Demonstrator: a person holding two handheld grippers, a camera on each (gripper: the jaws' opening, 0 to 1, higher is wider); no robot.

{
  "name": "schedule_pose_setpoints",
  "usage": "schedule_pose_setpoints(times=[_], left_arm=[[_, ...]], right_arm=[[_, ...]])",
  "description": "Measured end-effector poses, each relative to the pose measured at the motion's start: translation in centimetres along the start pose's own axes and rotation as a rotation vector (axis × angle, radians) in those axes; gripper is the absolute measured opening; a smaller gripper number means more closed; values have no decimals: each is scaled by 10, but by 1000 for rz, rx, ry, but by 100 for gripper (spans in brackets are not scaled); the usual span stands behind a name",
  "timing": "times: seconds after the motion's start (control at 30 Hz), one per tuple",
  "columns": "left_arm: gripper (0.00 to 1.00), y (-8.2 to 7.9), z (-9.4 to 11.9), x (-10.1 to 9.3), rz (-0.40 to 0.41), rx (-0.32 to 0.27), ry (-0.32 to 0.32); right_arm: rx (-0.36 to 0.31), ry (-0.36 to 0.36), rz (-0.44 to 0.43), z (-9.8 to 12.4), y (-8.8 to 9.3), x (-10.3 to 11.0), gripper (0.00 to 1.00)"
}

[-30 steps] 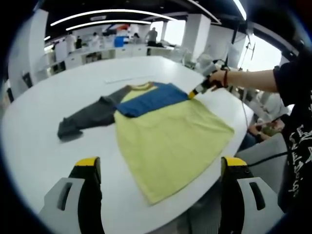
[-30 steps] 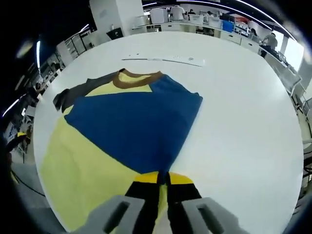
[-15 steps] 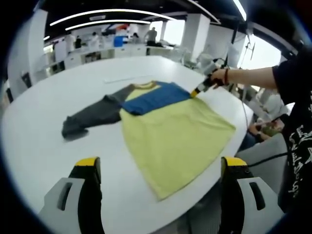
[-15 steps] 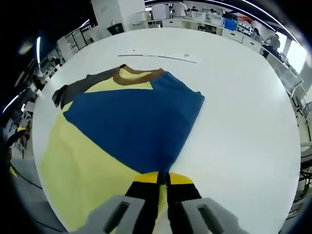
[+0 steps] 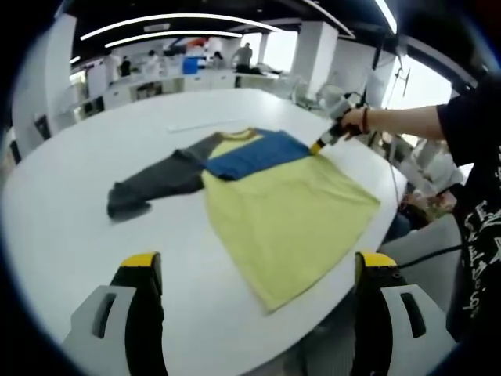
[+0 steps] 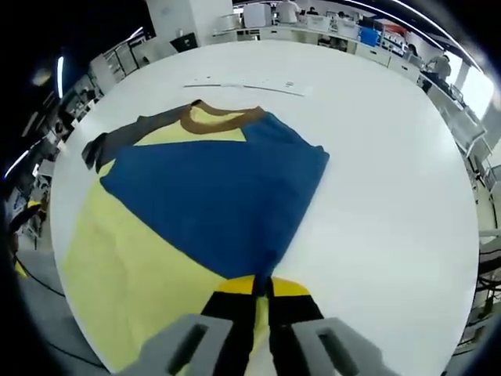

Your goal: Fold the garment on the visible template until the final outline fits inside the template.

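Left gripper view: my left gripper sits at the bottom of the frame, fingers spread wide with nothing between them. The garment, a long-sleeved shirt, lies flat on the white bench, centre of frame, its lower hem running off the near bench edge at lower centre. Yellow body, blue sleeve folded across the chest, grey sleeve stretched toward the left. My right gripper sits at the upper right, at the blue fold's corner.

Right gripper view: fingers at bottom centre pinched closed on the blue fold's near corner. The shirt fills centre and left; brown collar at upper centre, a thin strip on the bench beyond.

Handling, my guess: soft, light, limp cloth; it'll drag and wrinkle, so grip edges or corners. Next hold: grey cuff, or the hem. Can't make out a template outline.
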State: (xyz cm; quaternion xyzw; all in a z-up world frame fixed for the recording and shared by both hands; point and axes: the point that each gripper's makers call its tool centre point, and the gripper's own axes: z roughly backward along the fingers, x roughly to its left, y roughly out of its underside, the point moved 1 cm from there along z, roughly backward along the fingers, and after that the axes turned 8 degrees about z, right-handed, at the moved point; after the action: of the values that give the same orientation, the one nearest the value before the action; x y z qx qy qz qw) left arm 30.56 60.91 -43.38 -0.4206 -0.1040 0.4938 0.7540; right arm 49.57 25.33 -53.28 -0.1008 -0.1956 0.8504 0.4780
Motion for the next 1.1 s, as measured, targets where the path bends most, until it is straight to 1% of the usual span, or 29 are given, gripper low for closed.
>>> schedule_pose_setpoints(times=[0.2, 0.4, 0.47, 0.63, 0.73, 0.8, 0.87, 0.97, 1.1], left_arm=[[99, 2, 2, 1, 0, 3, -6], [99, 3, 4, 4, 6, 1, -12], [99, 3, 4, 4, 8, 4, -14], [99, 2, 5, 3, 7, -1, -14], [99, 2, 5, 4, 6, 1, -16], [99, 2, 6, 4, 5, 3, -16], [99, 2, 5, 4, 4, 2, -14], [99, 1, 5, 4, 3, 2, -13], [99, 0, 4, 5, 1, 4, -13]], right_arm=[[7, 1, 1, -2, -1, -8, 0], [4, 6, -3, -2, -1, -7, 1], [5, 12, -16, -2, -1, -7, 1], [10, 33, 16, -1, -2, -7, 5], [16, 61, 9, 0, -1, -13, 13], [19, 92, 1, 1, 0, -22, 23], [18, 107, -15, 2, 1, -24, 31], [15, 123, -41, 5, 5, -31, 41], [-40, 128, -78, 13, -2, -32, 49]])
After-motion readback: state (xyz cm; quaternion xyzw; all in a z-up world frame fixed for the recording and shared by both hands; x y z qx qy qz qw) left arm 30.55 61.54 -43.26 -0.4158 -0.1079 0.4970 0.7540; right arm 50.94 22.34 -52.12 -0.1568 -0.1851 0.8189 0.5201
